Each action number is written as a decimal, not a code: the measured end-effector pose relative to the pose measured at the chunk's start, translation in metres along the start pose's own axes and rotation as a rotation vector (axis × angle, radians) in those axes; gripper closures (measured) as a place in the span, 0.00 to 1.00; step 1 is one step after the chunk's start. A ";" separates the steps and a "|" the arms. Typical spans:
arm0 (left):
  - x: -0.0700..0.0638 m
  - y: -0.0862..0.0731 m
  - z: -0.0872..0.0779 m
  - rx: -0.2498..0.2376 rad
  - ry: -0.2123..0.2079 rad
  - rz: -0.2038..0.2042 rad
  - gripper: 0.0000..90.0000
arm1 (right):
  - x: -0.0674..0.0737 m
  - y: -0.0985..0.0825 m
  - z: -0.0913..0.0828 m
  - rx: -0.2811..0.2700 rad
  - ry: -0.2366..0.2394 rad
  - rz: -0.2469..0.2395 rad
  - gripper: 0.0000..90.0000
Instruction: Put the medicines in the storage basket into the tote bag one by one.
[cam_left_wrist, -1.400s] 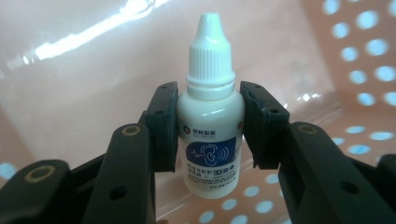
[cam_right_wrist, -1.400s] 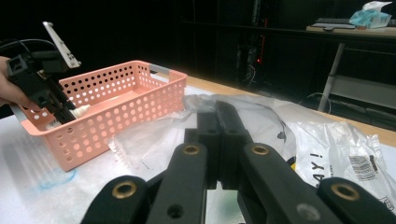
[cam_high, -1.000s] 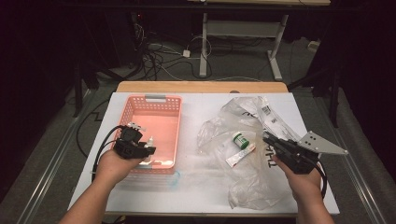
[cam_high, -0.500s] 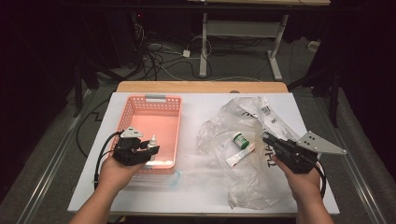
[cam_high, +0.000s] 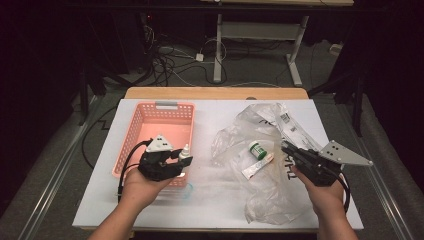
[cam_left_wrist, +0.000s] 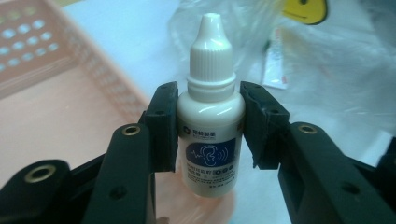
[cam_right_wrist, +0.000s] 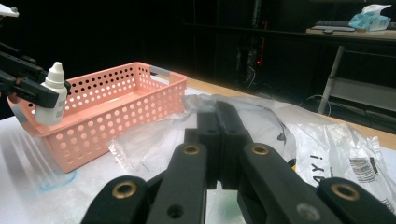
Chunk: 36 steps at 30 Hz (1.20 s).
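Note:
A small white dropper bottle (cam_left_wrist: 210, 126) with a blue ear label stands upright between the jaws of my left gripper (cam_left_wrist: 210, 123), which is shut on it. In the high view that left gripper (cam_high: 181, 159) holds the bottle (cam_high: 185, 154) over the near right corner of the pink basket (cam_high: 135, 131). From the right gripper view the bottle (cam_right_wrist: 50, 95) hangs at the basket's (cam_right_wrist: 121, 112) near edge. My right gripper (cam_right_wrist: 218, 142) is shut with nothing in it, over the clear plastic bags (cam_high: 240, 135) at the right (cam_high: 286, 148).
On the crumpled bags lie a green-capped tube (cam_high: 258, 159) and a printed packet (cam_high: 292, 127). The white tabletop (cam_high: 210, 112) has bare room between basket and bags. Behind the table, cables and a desk frame (cam_high: 220, 45) stand on the dark floor.
My left gripper has carried the bottle to the right and a little up, from over the basket's near edge to its right corner. The right gripper has stayed put.

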<state>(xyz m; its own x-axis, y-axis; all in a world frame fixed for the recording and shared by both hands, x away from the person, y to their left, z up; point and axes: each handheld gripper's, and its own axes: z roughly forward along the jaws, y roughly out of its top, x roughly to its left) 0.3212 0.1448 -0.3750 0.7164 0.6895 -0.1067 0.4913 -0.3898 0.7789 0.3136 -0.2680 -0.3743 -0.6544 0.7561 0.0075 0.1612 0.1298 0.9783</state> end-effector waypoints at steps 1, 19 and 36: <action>-0.004 0.002 0.002 -0.004 -0.008 0.007 0.65 | 0.000 0.000 0.000 0.002 0.002 0.001 1.00; -0.062 0.010 0.057 0.011 -0.156 0.085 0.65 | 0.000 0.001 0.000 -0.004 0.006 0.000 1.00; -0.102 0.038 0.159 -0.026 -0.187 0.131 0.65 | 0.001 0.001 0.001 0.000 0.011 0.008 1.00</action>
<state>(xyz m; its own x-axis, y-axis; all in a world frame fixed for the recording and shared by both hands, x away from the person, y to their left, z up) 0.3455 -0.0377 -0.4322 0.8536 0.5082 -0.1147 0.3771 -0.4509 0.8090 0.3142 -0.2663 -0.3738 -0.6608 0.7503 0.0173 0.1663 0.1239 0.9783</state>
